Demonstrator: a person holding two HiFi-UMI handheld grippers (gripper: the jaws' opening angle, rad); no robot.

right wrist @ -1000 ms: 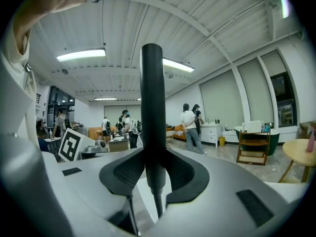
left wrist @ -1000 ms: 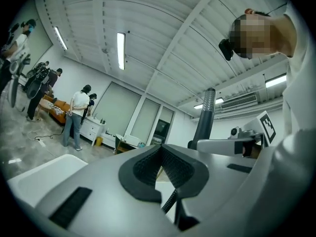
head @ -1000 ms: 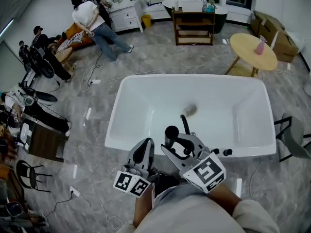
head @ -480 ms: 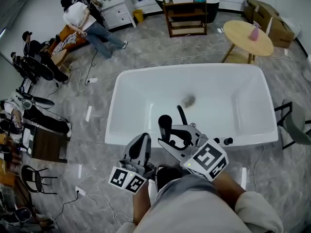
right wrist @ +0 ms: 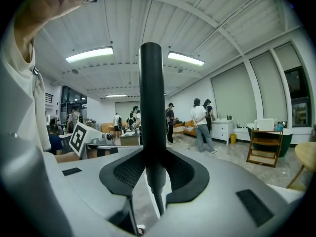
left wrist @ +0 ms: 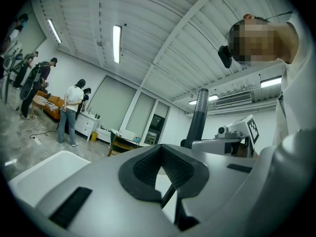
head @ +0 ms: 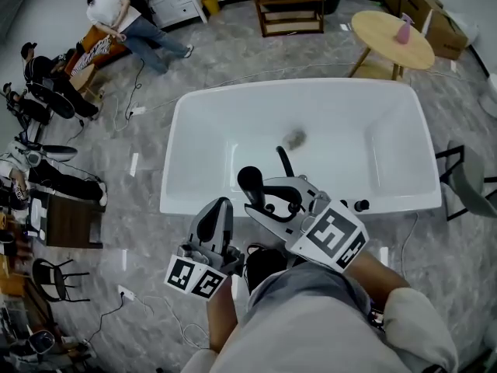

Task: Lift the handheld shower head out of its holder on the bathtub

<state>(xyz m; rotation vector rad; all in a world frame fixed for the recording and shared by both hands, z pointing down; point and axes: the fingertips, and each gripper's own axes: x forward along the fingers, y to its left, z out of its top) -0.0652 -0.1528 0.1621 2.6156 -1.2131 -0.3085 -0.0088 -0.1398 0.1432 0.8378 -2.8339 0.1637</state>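
Note:
In the head view my right gripper (head: 265, 198) is shut on the black handheld shower head (head: 250, 181), which hangs above the near rim of the white bathtub (head: 194, 130). In the right gripper view the shower head's handle (right wrist: 151, 107) stands upright, clamped between the jaws of the right gripper (right wrist: 153, 167). Its black spout (head: 284, 162) curves up from the rim just behind it. Beside it on the left, my left gripper (head: 215, 217) is shut with nothing in it. The left gripper (left wrist: 163, 169) view shows its closed jaws, with the shower head (left wrist: 198, 115) to the right.
Two black knobs (head: 361, 205) sit on the tub's near rim to the right. A round wooden table (head: 392, 39) and a wooden shelf (head: 290, 5) stand beyond the tub. People (head: 116, 18) are at the far left, with cables on the floor.
The right gripper has carried the shower head a little to the left, away from the spout. The head view has shifted, so the tub sits higher in the frame. The left gripper stays shut beside it.

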